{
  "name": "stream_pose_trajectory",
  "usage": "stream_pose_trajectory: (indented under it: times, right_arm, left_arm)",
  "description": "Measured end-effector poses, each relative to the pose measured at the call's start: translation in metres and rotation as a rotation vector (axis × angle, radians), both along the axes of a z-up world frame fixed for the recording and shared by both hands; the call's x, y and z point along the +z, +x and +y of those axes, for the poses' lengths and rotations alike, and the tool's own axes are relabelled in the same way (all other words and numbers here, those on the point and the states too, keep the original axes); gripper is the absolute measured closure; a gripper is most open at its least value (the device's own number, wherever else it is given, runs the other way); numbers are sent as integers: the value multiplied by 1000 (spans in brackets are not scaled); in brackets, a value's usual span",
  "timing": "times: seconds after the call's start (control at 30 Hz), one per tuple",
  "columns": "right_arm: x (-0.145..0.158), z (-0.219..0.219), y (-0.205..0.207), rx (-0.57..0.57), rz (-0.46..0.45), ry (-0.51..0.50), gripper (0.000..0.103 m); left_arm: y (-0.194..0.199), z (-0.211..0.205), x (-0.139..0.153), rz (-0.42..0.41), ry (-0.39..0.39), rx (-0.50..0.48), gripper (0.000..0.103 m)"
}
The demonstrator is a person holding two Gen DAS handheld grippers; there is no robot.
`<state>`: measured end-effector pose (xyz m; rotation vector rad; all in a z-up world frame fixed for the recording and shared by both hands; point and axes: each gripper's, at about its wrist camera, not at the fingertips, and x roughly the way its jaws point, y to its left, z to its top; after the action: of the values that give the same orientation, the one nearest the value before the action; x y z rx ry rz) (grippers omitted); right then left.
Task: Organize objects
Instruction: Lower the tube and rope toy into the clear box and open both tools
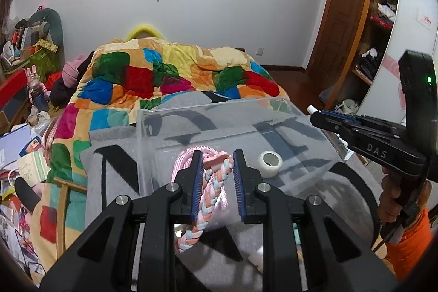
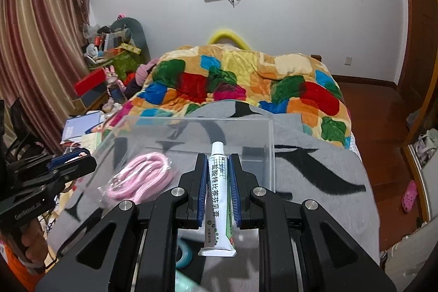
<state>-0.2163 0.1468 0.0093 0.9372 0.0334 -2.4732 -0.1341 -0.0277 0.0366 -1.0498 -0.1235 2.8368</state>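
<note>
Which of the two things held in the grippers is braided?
The pastel hairband in the left gripper; the right gripper holds a smooth white tube with printed text.

One clear box (image 2: 269, 133) — one tube (image 2: 219, 199), one tape roll (image 1: 270, 163), one braid (image 1: 212, 193).

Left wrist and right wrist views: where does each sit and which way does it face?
Left wrist: on the left gripper, facing the bed's far wall over the clear box; jaws around a braided band; the right gripper and hand show at right.
Right wrist: on the right gripper, same heading; jaws shut on an ointment tube; the left gripper shows at left.
Shared: box, pink cord, patchwork quilt.
</note>
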Motion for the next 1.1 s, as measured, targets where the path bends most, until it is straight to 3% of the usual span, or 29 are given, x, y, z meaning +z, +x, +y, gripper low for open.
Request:
stream_pose_trajectory:
  times: [0.23, 0.53, 0.8, 0.87, 1.03, 1.1]
  right_arm:
    - [-21, -18, -26, 9, -53, 72, 89]
    - [-49, -30, -29, 33, -96, 149, 89]
    - [-39, -27, -18, 63, -96, 123, 82]
    - [-35, -24, -13, 71, -94, 106, 80]
    - [-24, -15, 8, 93, -67, 86, 78]
    - [-20, -10, 18, 102, -60, 73, 70]
  left_arm:
    - [-28, 5, -22, -61, -26, -7, 82]
    - [-39, 14, -46, -129, -51, -3, 81]
    - [-26, 17, -34, -87, -66, 9, 60]
    - [-19, 18, -27, -61, -74, 17, 49]
    - [1, 21, -8, 0, -84, 36, 32]
    - [10, 21, -4, 16, -77, 43, 23]
